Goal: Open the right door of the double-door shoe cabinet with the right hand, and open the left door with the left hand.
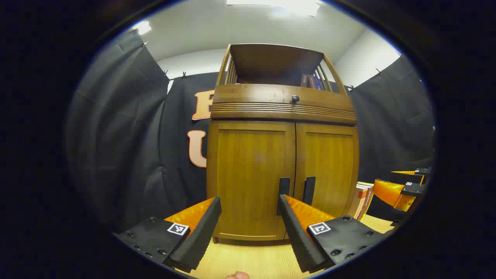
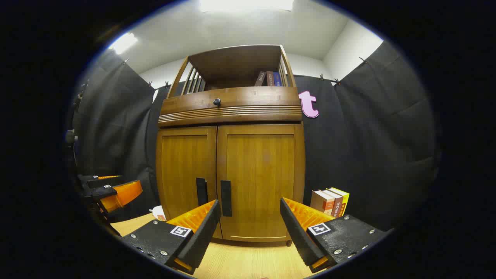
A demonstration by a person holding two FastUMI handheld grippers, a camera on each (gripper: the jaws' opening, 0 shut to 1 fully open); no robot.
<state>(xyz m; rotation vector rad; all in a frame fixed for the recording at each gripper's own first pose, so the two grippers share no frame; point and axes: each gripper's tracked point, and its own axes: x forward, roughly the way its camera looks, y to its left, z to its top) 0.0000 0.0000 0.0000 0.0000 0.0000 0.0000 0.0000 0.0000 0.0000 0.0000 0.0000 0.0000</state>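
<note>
Both cabinet doors shut. Left hand-held gripper (image 1: 248,211) released, lined up on left door (image 1: 252,178); right hand-held gripper (image 2: 250,213) released, facing right door (image 2: 260,182) handle (image 2: 226,198), ready to reach.

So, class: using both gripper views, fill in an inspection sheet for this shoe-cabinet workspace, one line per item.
Surface: light wooden tabletop, bare in front of the cabinet.
Job's things: shoe cabinet; left door and right door both closed, black handles untouched.
Clutter: books standing right of the cabinet; more books on its top shelf.
Grippers: left gripper and right gripper open, jaws short of the doors.
Cables: nothing seen.
Surroundings: black cloth walls, ceiling lights.
</note>
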